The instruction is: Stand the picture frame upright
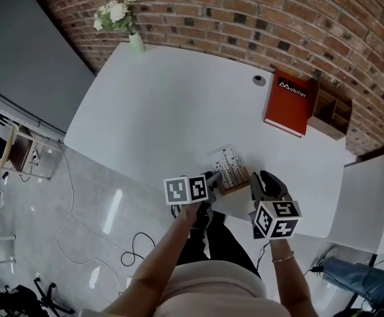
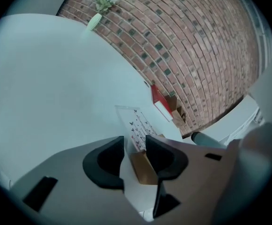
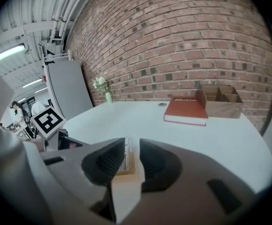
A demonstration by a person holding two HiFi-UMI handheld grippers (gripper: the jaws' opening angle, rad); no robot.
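Well, my left gripper point(image 2: 135, 149) has its jaws wide apart, with the near end of the picture frame point(image 2: 136, 121) in the gap. The frame's wooden base sits low between the pads and neither pad presses on it. The jaws of my right gripper point(image 3: 132, 151) stand a little apart and hold nothing, and the same frame shows just past their tips. The frame sits between my two grippers near the front edge of the white table point(image 1: 165, 111), its clear printed panel stretching away from the base toward the brick wall point(image 1: 244, 12); I think it is lying back rather than standing, though the angle is poor. As for containers, a wooden organiser point(image 1: 330, 111) with open compartments stands at the far right by the wall, just beside a red book point(image 1: 287, 101), and a pale green vase point(image 1: 136, 43) at the far left corner holds white flowers point(image 1: 115, 12). A broad stretch of tabletop runs from the frame to the wall, and a separate white surface point(image 1: 370, 197) lies just off the table's right edge.
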